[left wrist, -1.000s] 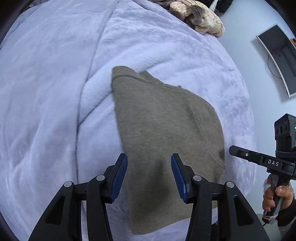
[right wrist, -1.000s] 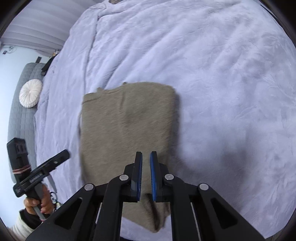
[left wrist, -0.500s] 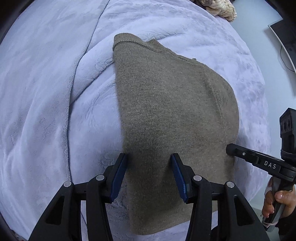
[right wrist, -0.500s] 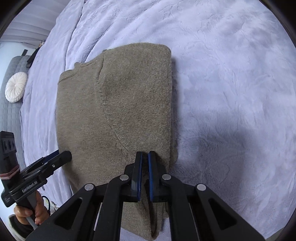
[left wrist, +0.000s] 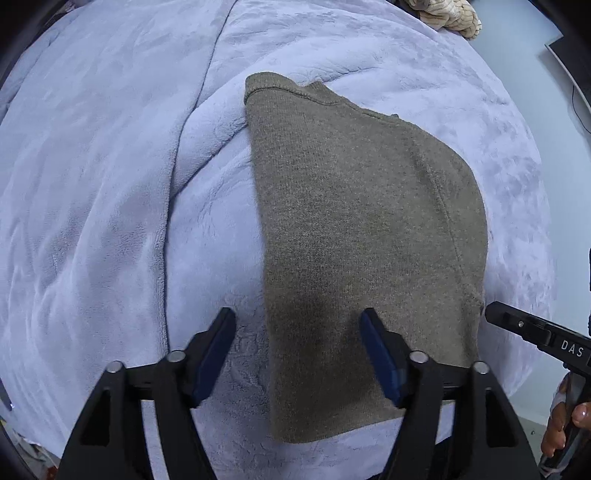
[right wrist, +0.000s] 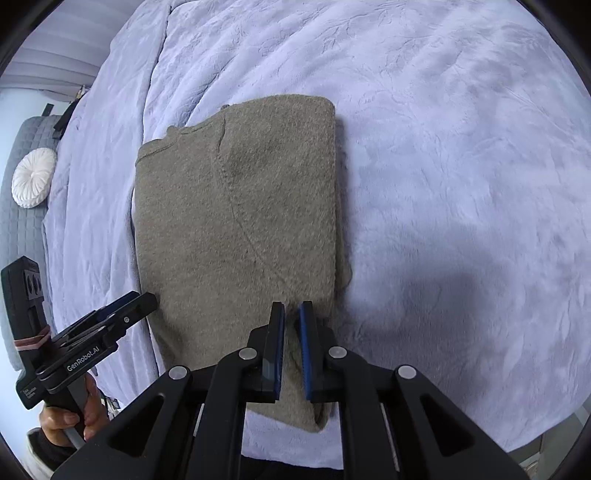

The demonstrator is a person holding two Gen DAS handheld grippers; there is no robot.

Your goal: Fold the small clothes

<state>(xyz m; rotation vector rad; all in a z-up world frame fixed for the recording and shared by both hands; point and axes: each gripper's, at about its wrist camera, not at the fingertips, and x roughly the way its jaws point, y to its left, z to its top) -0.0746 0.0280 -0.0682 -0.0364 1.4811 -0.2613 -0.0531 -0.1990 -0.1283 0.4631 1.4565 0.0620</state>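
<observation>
A folded olive-brown knit sweater (left wrist: 362,229) lies flat on a lavender plush blanket (left wrist: 110,184); it also shows in the right wrist view (right wrist: 236,229). My left gripper (left wrist: 297,354) is open, its jaws wide apart above the sweater's near left edge, holding nothing. My right gripper (right wrist: 291,343) hovers over the sweater's near right corner with its jaws slightly parted and nothing between them. Each gripper also shows in the other's view: the right one (left wrist: 532,332), the left one (right wrist: 107,325).
The blanket (right wrist: 461,166) covers a bed. A beige knit garment (left wrist: 447,14) lies at the far edge. A grey seat with a round white cushion (right wrist: 33,177) stands at the left. A dark monitor (left wrist: 576,55) hangs on the wall.
My right gripper's jaws have parted a little. My left gripper's jaws have opened wider. Both cameras pulled back slightly from the sweater, which stays flat.
</observation>
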